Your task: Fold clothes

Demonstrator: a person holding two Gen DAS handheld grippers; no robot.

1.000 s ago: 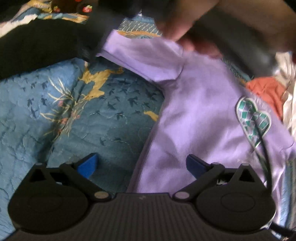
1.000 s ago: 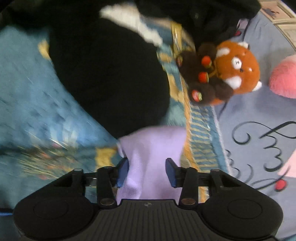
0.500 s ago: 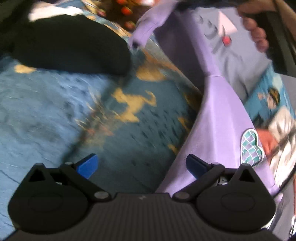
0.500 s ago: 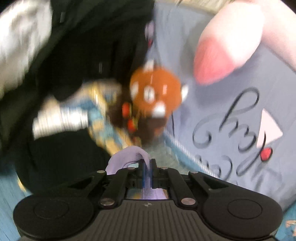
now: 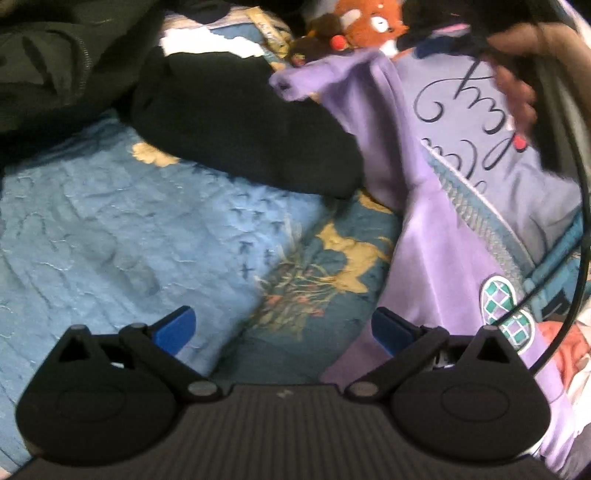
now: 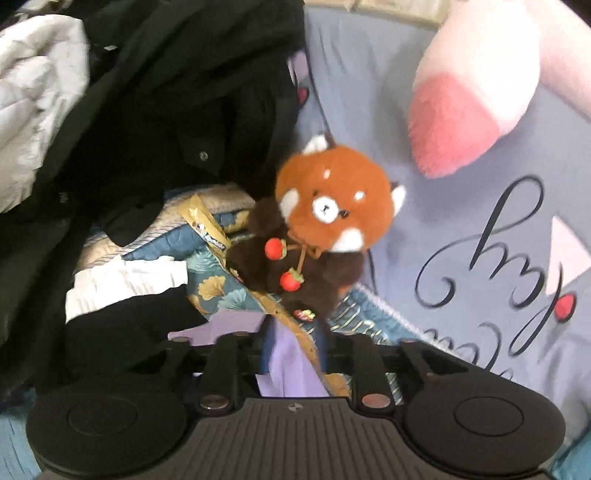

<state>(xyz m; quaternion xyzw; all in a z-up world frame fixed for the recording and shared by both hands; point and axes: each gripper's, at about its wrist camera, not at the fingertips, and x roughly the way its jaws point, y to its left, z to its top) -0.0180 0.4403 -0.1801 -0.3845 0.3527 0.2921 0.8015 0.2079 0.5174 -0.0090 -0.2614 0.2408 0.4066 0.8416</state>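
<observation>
Blue quilt [image 5: 110,229] lies under the wide, empty left claw [image 5: 284,328]. Right claw [image 6: 293,347] looks parted around the sleeve [image 6: 288,365]; it could slip free onto the black garment [image 5: 240,122] at left.

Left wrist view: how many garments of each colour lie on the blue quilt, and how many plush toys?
Purple shirt: 1
Black garment: 1
Dark green jacket: 1
Orange garment: 1
Red panda plush: 1
Total: 5

Illegible cursive script on lilac pillow [image 6: 517,236].
</observation>
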